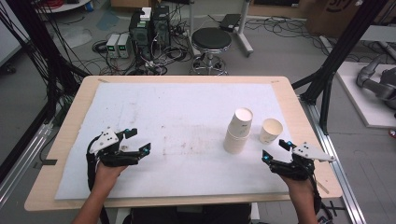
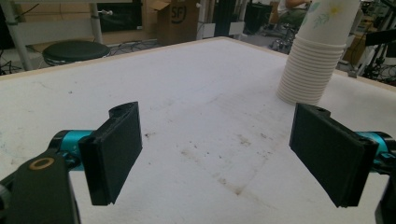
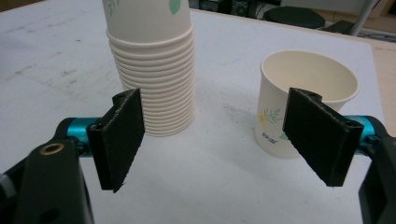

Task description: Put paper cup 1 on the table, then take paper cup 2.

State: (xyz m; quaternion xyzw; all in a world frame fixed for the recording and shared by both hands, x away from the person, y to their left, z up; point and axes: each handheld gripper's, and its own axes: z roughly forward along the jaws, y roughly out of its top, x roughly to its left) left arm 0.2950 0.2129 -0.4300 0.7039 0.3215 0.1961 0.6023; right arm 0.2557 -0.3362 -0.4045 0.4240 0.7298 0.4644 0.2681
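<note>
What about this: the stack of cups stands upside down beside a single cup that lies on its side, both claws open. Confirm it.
Not quite. The single cup stands upright, mouth up, as the right gripper view shows; it does not lie on its side. The rest holds: the stack stands upside down beside it, and the left claw and right claw are both open.

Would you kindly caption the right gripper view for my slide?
Open right gripper faces a paper cup stack and a single cup on the white table.
</note>
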